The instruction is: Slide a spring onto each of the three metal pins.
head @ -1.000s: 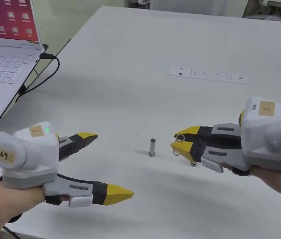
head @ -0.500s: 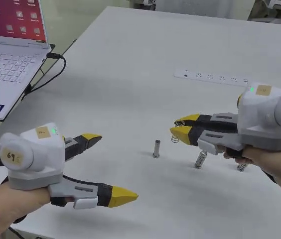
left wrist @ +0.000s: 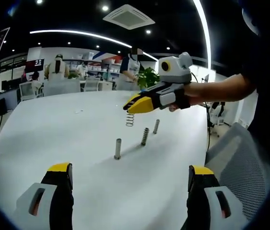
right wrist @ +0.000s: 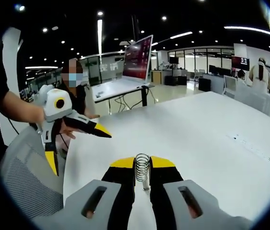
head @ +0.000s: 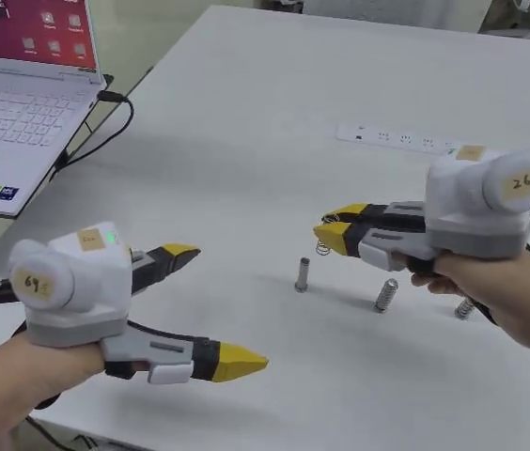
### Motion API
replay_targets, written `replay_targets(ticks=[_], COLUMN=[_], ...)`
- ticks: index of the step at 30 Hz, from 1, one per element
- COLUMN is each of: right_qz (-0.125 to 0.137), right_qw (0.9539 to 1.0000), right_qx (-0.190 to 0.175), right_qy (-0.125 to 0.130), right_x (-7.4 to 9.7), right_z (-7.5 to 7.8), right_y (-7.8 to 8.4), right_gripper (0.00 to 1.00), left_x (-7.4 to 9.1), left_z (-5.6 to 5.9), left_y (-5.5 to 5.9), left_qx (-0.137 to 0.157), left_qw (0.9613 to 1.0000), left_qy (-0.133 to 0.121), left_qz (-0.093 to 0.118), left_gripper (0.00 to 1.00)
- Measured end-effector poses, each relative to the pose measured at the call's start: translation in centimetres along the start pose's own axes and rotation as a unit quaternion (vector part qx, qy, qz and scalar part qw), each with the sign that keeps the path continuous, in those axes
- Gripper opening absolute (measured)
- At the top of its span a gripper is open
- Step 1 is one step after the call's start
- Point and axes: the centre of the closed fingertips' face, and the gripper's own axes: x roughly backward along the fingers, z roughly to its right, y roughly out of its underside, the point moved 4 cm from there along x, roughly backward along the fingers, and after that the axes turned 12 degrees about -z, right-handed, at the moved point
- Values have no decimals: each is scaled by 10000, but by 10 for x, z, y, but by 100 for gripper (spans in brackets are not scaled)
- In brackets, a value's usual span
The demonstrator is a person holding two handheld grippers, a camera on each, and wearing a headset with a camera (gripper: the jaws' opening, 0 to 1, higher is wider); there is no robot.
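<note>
Smooth white tabletop (head: 246, 113) holds a cylindrical metal pin (head: 302, 273); right tongs (head: 327, 232) pinch a coiled spring (head: 322, 248), left tongs (head: 229, 305) gape.

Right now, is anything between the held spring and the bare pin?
Nothing visible. The spring in the right gripper hangs just above and beside the bare pin, only bare table between them; the two sprung pins stand on the spring's other side.

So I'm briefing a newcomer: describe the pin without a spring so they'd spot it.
On the white table, three pins stand in a row by the right gripper. The bare pin is nearest the laptop, smooth metal; the middle pin and end pin wear springs.
</note>
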Motion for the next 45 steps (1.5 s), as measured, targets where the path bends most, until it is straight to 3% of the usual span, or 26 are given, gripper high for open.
replay_targets(ticks=[14, 25, 45], right_qz=[-94, -93, -125], right_qw=[9996, 9986, 9983], right_qx=[-259, -520, -564], right_qy=[-4, -51, -30], right_x=[-21, -25, -31], right_z=[3, 6, 7], right_y=[7, 12, 17], right_gripper=[8, 8, 8], left_x=[0, 0, 1], left_z=[0, -1, -1], left_y=[1, 2, 6], left_qx=[27, 74, 112], left_qw=[10000, 10000, 9999], left_qy=[-25, -31, -35], left_qz=[-6, -3, -45], left_gripper=[98, 97, 96])
